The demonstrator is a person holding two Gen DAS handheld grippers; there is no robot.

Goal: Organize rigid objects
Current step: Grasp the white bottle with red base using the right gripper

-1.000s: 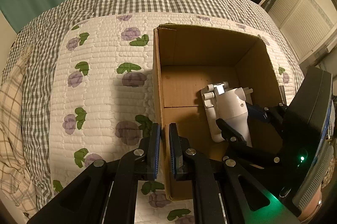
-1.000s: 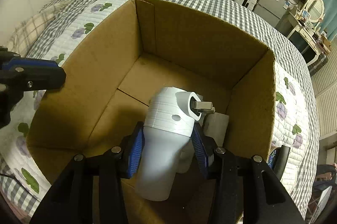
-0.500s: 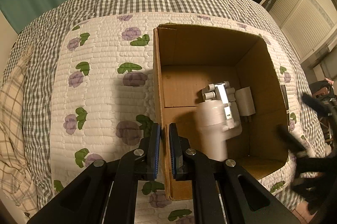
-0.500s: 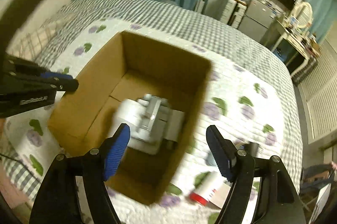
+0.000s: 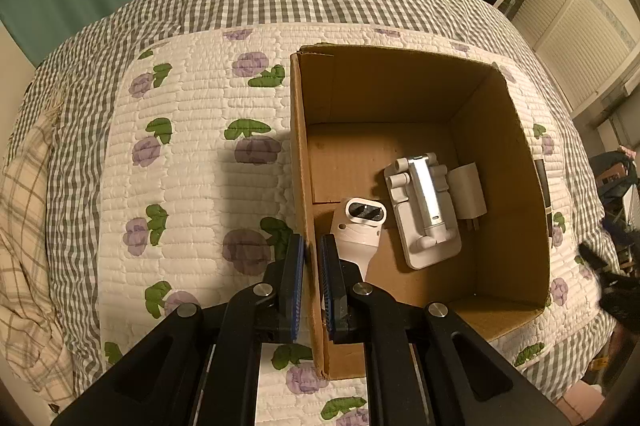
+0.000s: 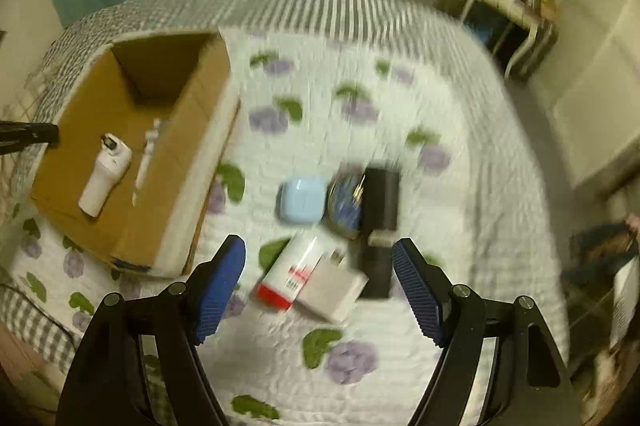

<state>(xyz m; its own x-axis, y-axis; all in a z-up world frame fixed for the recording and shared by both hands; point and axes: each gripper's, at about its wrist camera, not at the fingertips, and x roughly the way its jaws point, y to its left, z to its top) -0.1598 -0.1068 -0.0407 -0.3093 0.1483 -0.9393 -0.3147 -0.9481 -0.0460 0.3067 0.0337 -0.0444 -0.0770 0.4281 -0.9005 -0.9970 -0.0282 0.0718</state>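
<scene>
The box (image 5: 400,93) wall was gripped between the left gripper's (image 5: 312,290) closed fingers. The white bottle (image 5: 360,234) lay inside, at one o'clock, just beside them. The right gripper (image 6: 318,286) was held wide open over items on the bed (image 6: 400,105); the bottle lay at ten o'clock.

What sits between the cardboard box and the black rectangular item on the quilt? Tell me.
In the right wrist view, a light blue case and a round dark blue item lie between the cardboard box and the black item.
</scene>
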